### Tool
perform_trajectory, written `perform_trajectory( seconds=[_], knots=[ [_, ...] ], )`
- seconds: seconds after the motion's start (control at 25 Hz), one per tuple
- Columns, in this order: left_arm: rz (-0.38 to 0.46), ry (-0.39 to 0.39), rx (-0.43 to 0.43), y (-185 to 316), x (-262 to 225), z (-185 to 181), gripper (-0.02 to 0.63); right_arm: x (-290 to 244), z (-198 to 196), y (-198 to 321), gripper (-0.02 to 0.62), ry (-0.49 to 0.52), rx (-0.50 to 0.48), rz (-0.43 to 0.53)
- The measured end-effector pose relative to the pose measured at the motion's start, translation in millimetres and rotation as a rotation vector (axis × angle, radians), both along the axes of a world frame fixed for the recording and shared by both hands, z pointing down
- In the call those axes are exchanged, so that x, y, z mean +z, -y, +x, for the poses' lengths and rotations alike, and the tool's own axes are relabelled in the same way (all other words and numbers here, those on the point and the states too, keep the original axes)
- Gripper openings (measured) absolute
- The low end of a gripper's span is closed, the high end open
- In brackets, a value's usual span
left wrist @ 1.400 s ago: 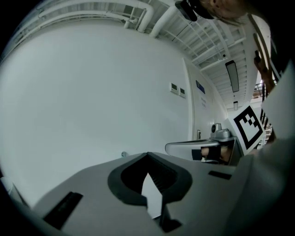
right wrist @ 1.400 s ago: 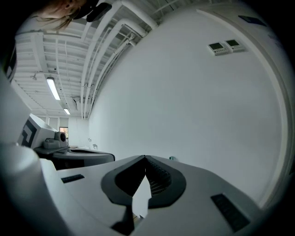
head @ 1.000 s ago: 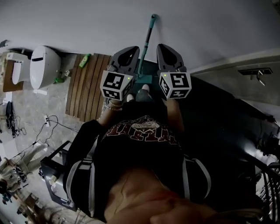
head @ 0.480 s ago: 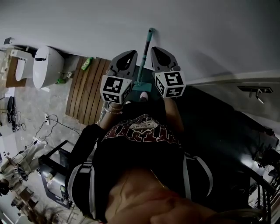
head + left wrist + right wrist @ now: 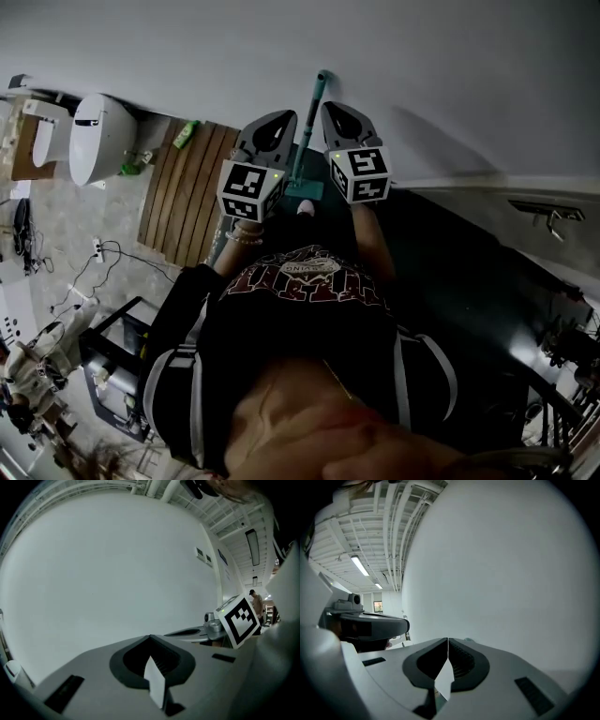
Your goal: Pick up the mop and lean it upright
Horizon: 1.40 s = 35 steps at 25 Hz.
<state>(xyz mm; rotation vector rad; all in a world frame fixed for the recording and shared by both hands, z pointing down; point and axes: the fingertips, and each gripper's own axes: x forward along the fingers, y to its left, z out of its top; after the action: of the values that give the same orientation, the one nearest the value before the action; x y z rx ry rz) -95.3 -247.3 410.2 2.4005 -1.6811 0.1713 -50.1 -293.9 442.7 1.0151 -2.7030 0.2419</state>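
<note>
- Mop (image 5: pixel 314 105): a slim, straight teal pole with a small flat teal head (image 5: pixel 305 190) at the bottom end.
- Position: the head is on the dark floor (image 5: pixel 450 253) at the foot of the wall (image 5: pixel 187 47). The top of the pole leans against the wall.
- Orientation: the long axis is close to upright, handle end up and head end down. In the head view it runs from the head up the frame and tips slightly right.
- Wall: plain, smooth and white, and it fills most of both gripper views.
- Left gripper (image 5: pixel 281 115): grey moulded shell carrying a black-and-white marker cube (image 5: pixel 250 187). It is just left of the pole and points at the wall.
- Left gripper, own view (image 5: pixel 150 637): the ribbed dark pads meet at the tip. The jaws are fully closed with nothing between them.
- Right gripper (image 5: pixel 330 106): same build, with its cube (image 5: pixel 363 173). It is just right of the pole.
- Right gripper, own view (image 5: pixel 448 640): the jaws are pressed together along one thin seam and are empty.
- Clearance: the pole stands between the two grippers and neither one grips it. Whether either shell brushes the pole cannot be told.
- Surroundings, left of the mop: a slatted wooden mat (image 5: pixel 187 187) lies on the floor. A green bottle (image 5: pixel 186 133) lies at its far edge and a glossy white toilet (image 5: pixel 98 136) stands beyond it.
</note>
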Motion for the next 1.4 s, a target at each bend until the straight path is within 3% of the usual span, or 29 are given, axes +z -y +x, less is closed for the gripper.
perform_trajectory(
  seconds=[0.76, 0.88, 1.08, 1.4],
  knots=[
    [-0.079, 0.001, 0.125, 35.9, 19.3, -31.7, 0.038, 50.8, -18.7, 43.8, 0.020, -0.070, 0.149, -0.118],
    [-0.089, -0.003, 0.119, 36.7, 22.1, -41.1, 0.038, 59.2, -23.1, 48.5, 0.021, -0.087, 0.163, -0.134],
    [-0.097, -0.005, 0.101, 36.4, 26.0, -56.5, 0.038, 74.4, -27.4, 57.9, 0.091, -0.130, 0.181, -0.168],
    [-0.137, -0.010, 0.057, 32.6, 37.3, -88.7, 0.038, 84.8, -32.7, 74.2, 0.117, -0.172, 0.294, -0.161]
  ],
)
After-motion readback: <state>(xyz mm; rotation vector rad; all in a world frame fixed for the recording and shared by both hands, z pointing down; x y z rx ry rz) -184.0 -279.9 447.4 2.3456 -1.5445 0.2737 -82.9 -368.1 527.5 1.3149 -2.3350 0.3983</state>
